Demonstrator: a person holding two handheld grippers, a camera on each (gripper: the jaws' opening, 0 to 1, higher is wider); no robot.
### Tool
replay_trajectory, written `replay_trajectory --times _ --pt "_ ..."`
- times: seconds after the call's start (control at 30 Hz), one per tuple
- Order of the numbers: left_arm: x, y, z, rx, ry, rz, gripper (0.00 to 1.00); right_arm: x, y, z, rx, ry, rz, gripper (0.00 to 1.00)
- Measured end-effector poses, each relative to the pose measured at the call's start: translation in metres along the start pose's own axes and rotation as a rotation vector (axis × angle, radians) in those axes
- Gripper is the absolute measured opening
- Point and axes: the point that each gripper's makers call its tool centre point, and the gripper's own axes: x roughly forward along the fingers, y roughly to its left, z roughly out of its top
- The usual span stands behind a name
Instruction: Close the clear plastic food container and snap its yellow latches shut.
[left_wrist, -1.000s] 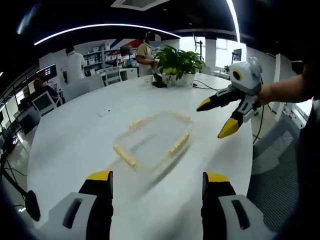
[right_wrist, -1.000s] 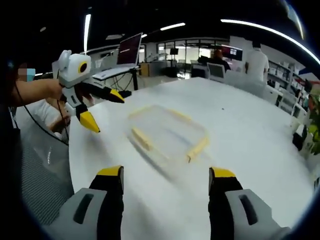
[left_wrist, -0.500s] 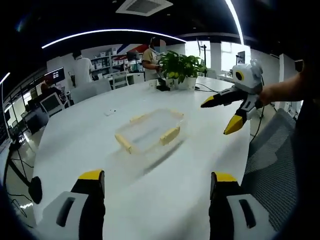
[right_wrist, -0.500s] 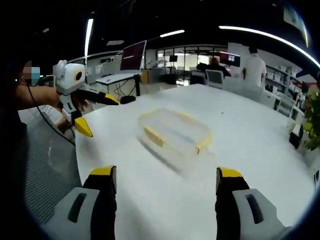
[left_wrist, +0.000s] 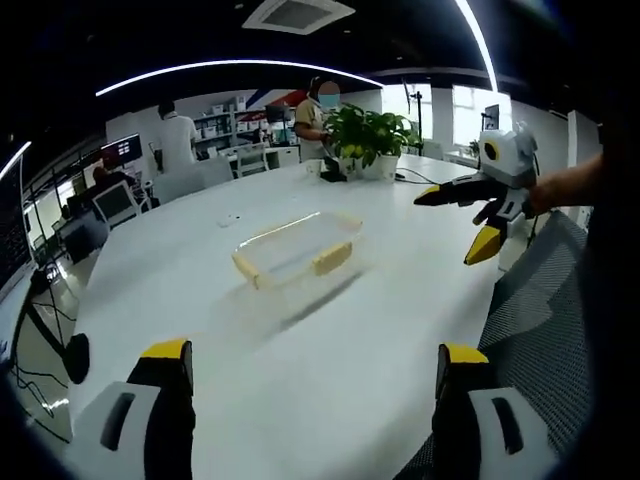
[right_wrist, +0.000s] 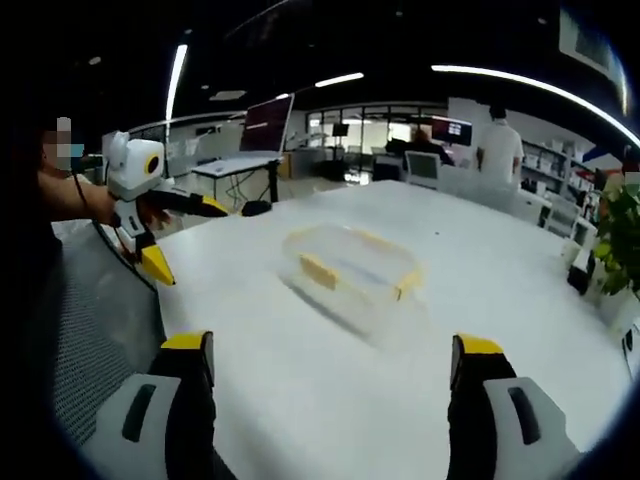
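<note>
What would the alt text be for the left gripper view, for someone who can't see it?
A clear plastic food container with yellow latches sits on a white table. The left gripper is open in the foreground, and the right gripper, also open, hovers at the right. A potted plant and people stand behind.

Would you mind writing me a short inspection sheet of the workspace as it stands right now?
Surface: white round table, bare around the job's thing.
Job's things: clear food container mid-table, lid on; yellow latches visible on its sides, whether snapped shut cannot be told.
Clutter: potted plant at the far edge; a small pale item beyond the container.
Grippers: left tool and right tool both open, held apart from the container, touching nothing.
Cables: one cable on the table near the plant.
Surroundings: open office with desks, monitors, mesh chair, several people behind.
</note>
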Motion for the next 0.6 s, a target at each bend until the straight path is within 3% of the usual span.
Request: replay_trajectory --times 0.6 --pt "-0.0019 -0.003 0.0038 0.036 -0.012 0.005 0.99 -0.0045 -0.0034 -0.0045 0.002 -0.012 -0.028 0.99"
